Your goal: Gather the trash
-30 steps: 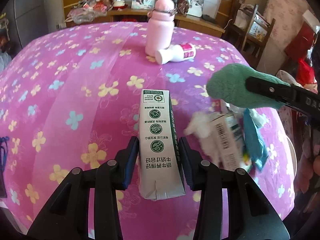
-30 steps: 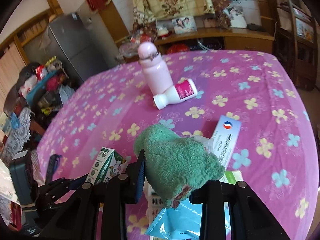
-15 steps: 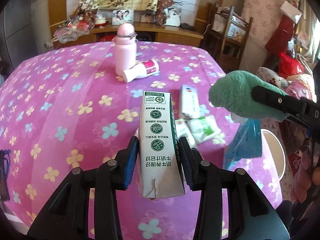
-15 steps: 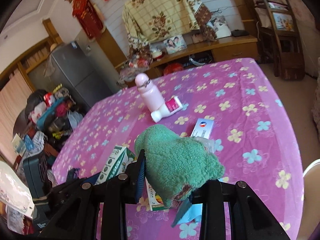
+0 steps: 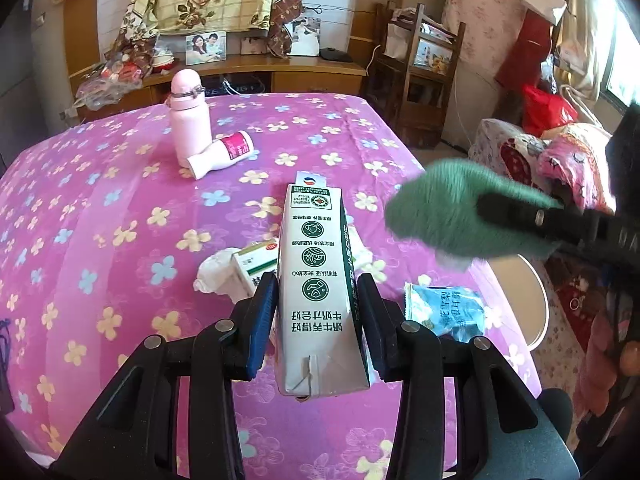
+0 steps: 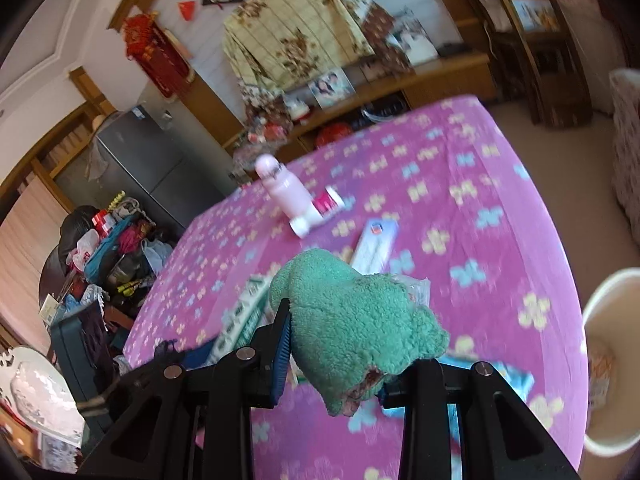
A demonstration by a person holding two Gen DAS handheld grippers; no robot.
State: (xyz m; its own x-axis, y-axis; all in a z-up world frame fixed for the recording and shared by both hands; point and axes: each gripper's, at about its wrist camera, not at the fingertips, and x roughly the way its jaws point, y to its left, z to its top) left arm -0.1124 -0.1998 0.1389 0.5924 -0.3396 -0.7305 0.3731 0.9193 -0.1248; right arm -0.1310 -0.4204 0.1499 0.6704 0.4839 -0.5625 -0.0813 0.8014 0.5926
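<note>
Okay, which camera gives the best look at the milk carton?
The left wrist view. The milk carton fills the middle of the frame, sharp, clamped in the left claw, with its printed side readable. The right wrist view shows only a blurred sliver of it, beside the green cloth.

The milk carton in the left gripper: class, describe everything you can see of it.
The milk carton is a tall white paperboard box with dark green edges, round green icons and printed text. It looks slightly dented near its folded end, which faces the camera. The left gripper clamps its two sides, holding it lifted above the pink flowered tablecloth. Only the pads touch it.
</note>
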